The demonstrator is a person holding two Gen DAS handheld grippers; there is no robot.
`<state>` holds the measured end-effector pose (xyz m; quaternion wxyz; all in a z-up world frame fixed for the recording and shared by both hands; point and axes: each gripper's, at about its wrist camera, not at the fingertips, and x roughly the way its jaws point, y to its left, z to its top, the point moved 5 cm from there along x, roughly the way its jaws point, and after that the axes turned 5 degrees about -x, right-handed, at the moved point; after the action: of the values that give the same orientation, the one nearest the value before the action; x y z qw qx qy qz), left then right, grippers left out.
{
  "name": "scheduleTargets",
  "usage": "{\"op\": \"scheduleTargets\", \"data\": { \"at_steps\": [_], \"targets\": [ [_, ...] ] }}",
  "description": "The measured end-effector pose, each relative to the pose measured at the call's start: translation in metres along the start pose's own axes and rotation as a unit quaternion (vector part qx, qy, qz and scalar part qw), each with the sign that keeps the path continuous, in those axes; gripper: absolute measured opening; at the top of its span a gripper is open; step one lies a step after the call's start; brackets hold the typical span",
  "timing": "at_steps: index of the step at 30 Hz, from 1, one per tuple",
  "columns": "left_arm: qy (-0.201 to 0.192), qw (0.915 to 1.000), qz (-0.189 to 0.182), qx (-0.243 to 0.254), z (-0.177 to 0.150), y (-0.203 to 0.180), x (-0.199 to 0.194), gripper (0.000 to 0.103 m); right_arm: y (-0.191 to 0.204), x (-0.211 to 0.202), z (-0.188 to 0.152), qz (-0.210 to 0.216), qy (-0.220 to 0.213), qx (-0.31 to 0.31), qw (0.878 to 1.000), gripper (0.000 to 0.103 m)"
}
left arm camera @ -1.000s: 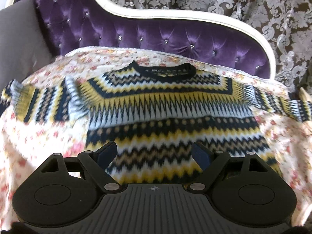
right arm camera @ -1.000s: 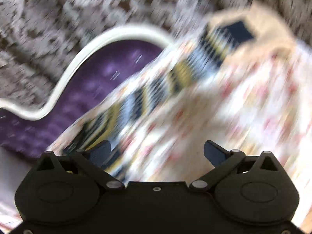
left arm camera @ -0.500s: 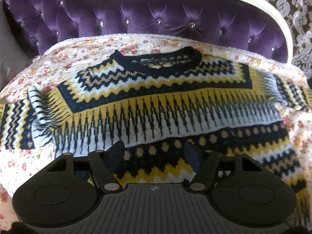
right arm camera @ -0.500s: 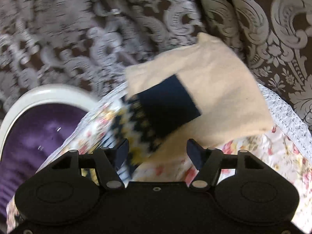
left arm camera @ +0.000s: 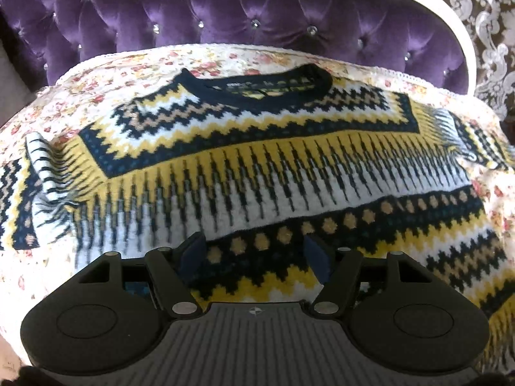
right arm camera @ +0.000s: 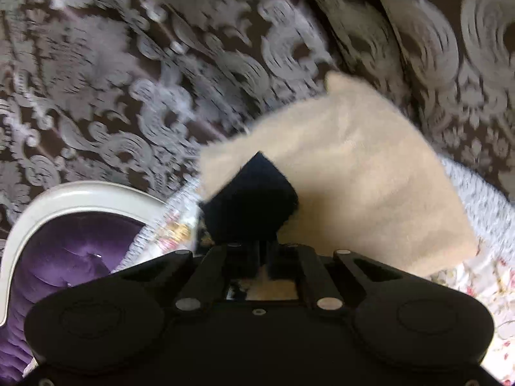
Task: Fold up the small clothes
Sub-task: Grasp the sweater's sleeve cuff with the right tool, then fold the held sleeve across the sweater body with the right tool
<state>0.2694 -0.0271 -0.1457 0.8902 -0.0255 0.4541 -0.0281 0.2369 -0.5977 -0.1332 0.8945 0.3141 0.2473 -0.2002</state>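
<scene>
A knitted sweater (left arm camera: 257, 167) with navy, yellow and white zigzag bands lies flat, front up, on a floral sheet (left arm camera: 128, 74), its sleeves spread out to both sides. My left gripper (left arm camera: 254, 254) hovers low over the sweater's lower body. Its jaws stand apart with only the flat knit under them. In the right wrist view, my right gripper (right arm camera: 262, 251) is shut on the navy sleeve cuff (right arm camera: 251, 199), which bunches up just ahead of the fingertips. The rest of that sleeve is hidden under the gripper.
A beige cushion (right arm camera: 354, 177) lies right behind the cuff at the sheet's edge. A tufted purple headboard (left arm camera: 225, 16) with a white frame (right arm camera: 80, 193) rises behind the sweater. A brown and silver damask curtain (right arm camera: 128, 80) hangs beyond it.
The left gripper came down closer over the sweater's body and its jaws narrowed somewhat. The right gripper swung along the sleeve to its end and closed on the navy cuff.
</scene>
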Motion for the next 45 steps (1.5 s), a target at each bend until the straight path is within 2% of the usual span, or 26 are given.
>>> {"op": "scheduleTargets", "data": {
  "at_steps": [6,8,11,15,21,26,28,34,37,39,40,42,43,45],
  "targets": [
    [-0.029,0.9995,0.008,-0.012,0.004,0.024,-0.012,0.065,0.078,-0.035,0.014,0.059,-0.017,-0.073,0.995,0.011],
    [-0.034,0.9992,0.009,-0.022,0.004,0.033,-0.016,0.065,0.100,-0.041,0.014,0.082,-0.016,-0.076,0.994,0.011],
    [-0.044,0.9984,0.009,-0.036,0.005,0.045,-0.024,0.065,0.145,-0.053,0.009,0.106,-0.014,-0.122,0.987,0.011],
    [-0.054,0.9967,0.015,-0.058,0.005,0.065,-0.027,0.065,0.219,-0.065,-0.010,0.174,0.006,-0.168,0.970,0.011],
    [-0.064,0.9941,0.030,-0.082,0.002,0.096,-0.023,0.065,0.351,-0.075,-0.074,0.293,0.049,-0.216,0.930,0.011],
    [-0.057,0.9907,0.036,-0.118,-0.001,0.122,-0.016,0.065,0.447,-0.065,-0.165,0.368,0.114,-0.223,0.895,0.011],
    [-0.057,0.9898,0.035,-0.126,-0.001,0.128,-0.016,0.065,0.471,-0.061,-0.209,0.384,0.144,-0.228,0.883,0.011],
    [-0.056,0.9877,0.034,-0.142,-0.004,0.137,-0.017,0.065,0.508,-0.028,-0.330,0.389,0.241,-0.260,0.850,0.011],
    [-0.055,0.9879,0.035,-0.141,-0.006,0.137,-0.018,0.065,0.507,-0.023,-0.368,0.394,0.273,-0.269,0.835,0.015],
    [-0.053,0.9878,0.034,-0.142,-0.007,0.137,-0.018,0.065,0.504,-0.026,-0.375,0.406,0.284,-0.278,0.823,0.021],
    [-0.053,0.9876,0.034,-0.144,-0.006,0.137,-0.018,0.065,0.501,-0.030,-0.373,0.408,0.280,-0.282,0.822,0.026],
    [-0.051,0.9872,0.032,-0.147,-0.007,0.136,-0.017,0.065,0.493,-0.036,-0.357,0.405,0.256,-0.289,0.829,0.044],
    [-0.051,0.9871,0.031,-0.149,-0.008,0.136,-0.016,0.065,0.489,-0.038,-0.350,0.401,0.243,-0.291,0.834,0.057],
    [-0.048,0.9871,0.033,-0.149,-0.008,0.135,-0.014,0.065,0.480,-0.037,-0.336,0.388,0.220,-0.293,0.846,0.059]
  ]
}}
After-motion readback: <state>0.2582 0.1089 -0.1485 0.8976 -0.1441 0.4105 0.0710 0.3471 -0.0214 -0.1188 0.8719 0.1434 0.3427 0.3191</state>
